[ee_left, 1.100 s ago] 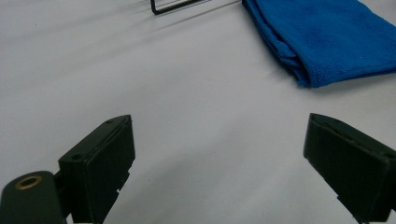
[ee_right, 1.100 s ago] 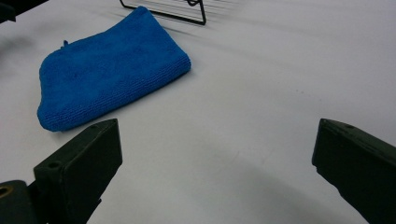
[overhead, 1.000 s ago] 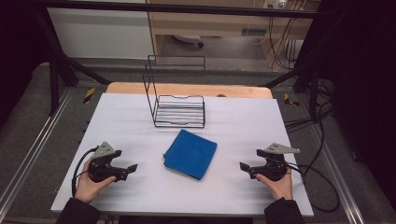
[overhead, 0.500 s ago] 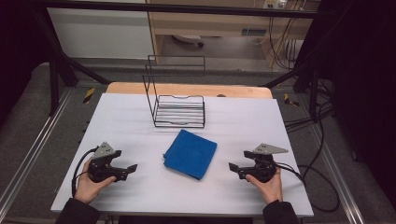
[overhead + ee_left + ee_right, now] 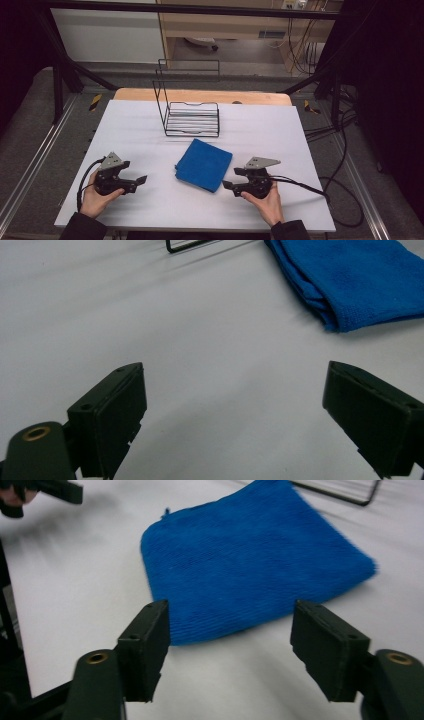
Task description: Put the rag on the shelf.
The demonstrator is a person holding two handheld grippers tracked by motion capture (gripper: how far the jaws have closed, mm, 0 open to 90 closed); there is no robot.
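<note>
Blue cloth (image 5: 204, 164) nearer right gripper (image 5: 234, 180) (gaping)

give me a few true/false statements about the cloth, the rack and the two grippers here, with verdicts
1. The blue cloth lies folded on the white table, between the two grippers. True.
2. The cloth sits inside the wire rack. False: it lies on the table in front of the rack, apart from it.
3. The right gripper is open and points at the cloth's near edge. True.
4. The left gripper is shut on the cloth. False: its fingers are spread over bare table, the cloth off to one side.
5. The wire rack holds plates. False: it stands empty.
</note>
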